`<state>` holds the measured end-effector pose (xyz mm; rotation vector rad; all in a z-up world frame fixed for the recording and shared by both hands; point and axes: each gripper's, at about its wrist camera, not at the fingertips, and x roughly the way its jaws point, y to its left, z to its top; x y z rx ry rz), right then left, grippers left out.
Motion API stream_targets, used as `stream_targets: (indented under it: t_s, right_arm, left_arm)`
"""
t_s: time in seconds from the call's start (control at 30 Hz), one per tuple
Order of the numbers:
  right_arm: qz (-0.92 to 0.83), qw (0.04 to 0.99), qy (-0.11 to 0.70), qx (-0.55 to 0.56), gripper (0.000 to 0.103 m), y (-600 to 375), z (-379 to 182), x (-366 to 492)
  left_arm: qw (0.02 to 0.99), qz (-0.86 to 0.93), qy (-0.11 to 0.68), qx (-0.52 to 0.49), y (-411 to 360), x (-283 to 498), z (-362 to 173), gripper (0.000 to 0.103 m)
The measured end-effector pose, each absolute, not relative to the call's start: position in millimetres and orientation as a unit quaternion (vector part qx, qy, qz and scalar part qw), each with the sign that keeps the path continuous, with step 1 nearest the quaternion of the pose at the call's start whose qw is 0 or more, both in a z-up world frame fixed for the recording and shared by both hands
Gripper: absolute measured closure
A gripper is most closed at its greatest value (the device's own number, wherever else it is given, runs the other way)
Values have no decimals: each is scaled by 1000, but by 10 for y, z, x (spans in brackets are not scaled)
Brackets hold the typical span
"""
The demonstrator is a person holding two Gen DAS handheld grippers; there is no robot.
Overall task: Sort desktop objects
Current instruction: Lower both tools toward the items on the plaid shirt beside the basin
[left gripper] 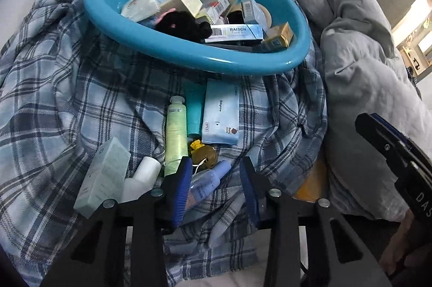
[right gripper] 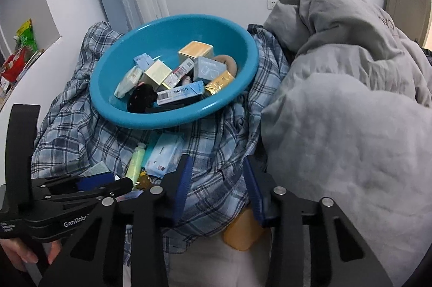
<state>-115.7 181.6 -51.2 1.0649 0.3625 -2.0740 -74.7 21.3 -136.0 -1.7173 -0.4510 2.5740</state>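
Observation:
A tilted teal basin [left gripper: 189, 54] holds several small boxes and a black fuzzy item. In front of it on the plaid cloth [left gripper: 67, 97] lie a pale green bottle [left gripper: 175, 135], a teal tube [left gripper: 195, 108], a light blue pack [left gripper: 221, 114], a mint box [left gripper: 105, 176], a white bottle [left gripper: 143, 179] and a brown keychain toy [left gripper: 205, 154]. A clear blue spray bottle [left gripper: 205, 187] lies between the narrowly parted pads of my left gripper [left gripper: 216, 161], against the left pad only. My right gripper [right gripper: 216, 160] stands over bare plaid cloth [right gripper: 213, 179], pads apart, gripping nothing.
A bulky grey duvet [right gripper: 351, 111] fills the right side. An orange object [right gripper: 241, 233] pokes out from under the cloth near my right finger. The left gripper [right gripper: 121, 180] reaches in low at the left, held by a hand [right gripper: 24, 254]. White wall and curtain stand behind the basin [right gripper: 162, 122].

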Motion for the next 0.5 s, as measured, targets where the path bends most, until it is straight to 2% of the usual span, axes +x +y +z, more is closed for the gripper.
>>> stream_targets:
  t_s: [0.07, 0.1, 0.33, 0.5]
  right_arm:
    - [-812, 379, 143, 419, 70, 1828, -535, -1175]
    - [-812, 378, 143, 420, 70, 1826, -543, -1181]
    - [-805, 385, 148, 427, 75, 1791, -615, -1176]
    - [-802, 385, 147, 432, 75, 1788, -655, -1183]
  left_arm:
    - [10, 821, -142, -553, 236, -777, -1401, 77]
    - [13, 819, -143, -555, 241, -792, -1422, 79]
    - [1, 808, -155, -568, 187, -912, -1607, 79]
    - [-1, 803, -127, -582, 239, -1010, -1760, 79]
